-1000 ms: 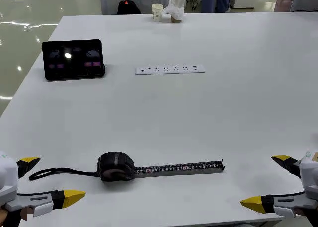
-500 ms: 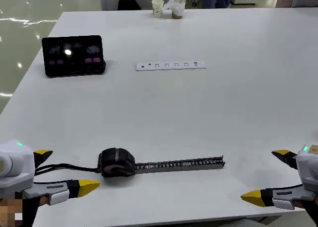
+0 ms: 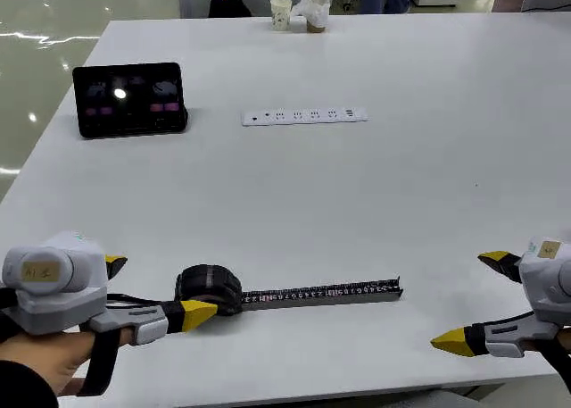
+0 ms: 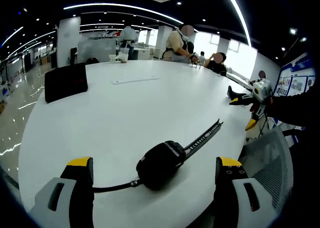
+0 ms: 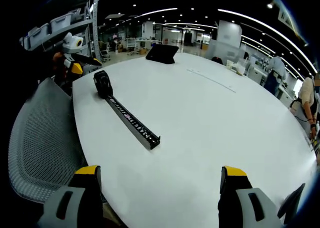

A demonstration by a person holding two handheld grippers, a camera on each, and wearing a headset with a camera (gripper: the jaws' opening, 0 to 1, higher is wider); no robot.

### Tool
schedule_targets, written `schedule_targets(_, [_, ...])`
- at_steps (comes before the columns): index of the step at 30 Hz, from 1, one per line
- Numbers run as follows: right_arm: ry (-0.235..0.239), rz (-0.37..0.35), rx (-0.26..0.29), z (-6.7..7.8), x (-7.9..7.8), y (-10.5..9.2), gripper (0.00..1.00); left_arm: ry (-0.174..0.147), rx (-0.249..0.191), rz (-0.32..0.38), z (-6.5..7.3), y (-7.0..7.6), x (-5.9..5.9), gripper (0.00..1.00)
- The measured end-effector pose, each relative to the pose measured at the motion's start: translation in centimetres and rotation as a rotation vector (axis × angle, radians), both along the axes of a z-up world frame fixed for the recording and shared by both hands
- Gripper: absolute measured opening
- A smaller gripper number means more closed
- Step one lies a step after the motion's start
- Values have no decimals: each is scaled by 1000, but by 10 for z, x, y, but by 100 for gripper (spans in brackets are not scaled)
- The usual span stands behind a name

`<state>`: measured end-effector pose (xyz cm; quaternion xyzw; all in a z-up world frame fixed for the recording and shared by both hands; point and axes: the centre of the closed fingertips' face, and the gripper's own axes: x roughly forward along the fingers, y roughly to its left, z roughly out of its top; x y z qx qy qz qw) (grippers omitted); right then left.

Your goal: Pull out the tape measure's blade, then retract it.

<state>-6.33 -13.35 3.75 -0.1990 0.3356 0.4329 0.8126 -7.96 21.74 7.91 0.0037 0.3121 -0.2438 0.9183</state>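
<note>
- Lying near the front edge of the table [image 3: 357, 203], left of its middle, the tape measure [image 3: 209, 289] has its black case [image 4: 161, 163] flat on the surface. Its blade [image 3: 321, 294] is drawn out to the right, roughly parallel to that edge.
- The hook end [image 3: 398, 288] of the blade stands turned up, and a black strap [image 4: 115, 186] trails from the case toward the front left corner.
- The left gripper [image 3: 156, 289] is released, its jaws spread wide. In the left gripper view the case sits between the two yellow tips and a little ahead of them, gripped by neither. In the head view one tip lies right at the case's left side, and I cannot tell whether it touches.
- The right gripper [image 3: 471, 299] is released too and holds nothing. It sits near the front right corner, well apart from the hook end.
- A tablet [image 3: 130, 99] stands near the left edge, a power strip [image 3: 304, 116] lies toward the middle, and paper cups [image 3: 282, 18] sit at the far edge. All are well clear of the work.
- The pull-out looks done, since a good length of blade is already showing, so the step in hand seems to be the retraction, not yet begun.
- The next move probably calls for the left jaws to close squarely on the case and steady it, then for the blade to be let back in.
- Guiding the hook end with the right gripper would likely stop the blade from whipping or dragging the case along the table.
</note>
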Motion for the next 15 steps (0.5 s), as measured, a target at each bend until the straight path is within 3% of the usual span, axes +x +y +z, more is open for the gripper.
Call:
schedule_targets(12, [13,151,-53,2,9,22,99,29,21,14,-9,-29,14,99])
schedule_targets(13, [16,163,-62,1,11,24,99,35,29,23,-11,-31,15,99])
schedule_targets(15, [17,188,-73,1,12,27,99,21,87,36,-15,-26,20,99])
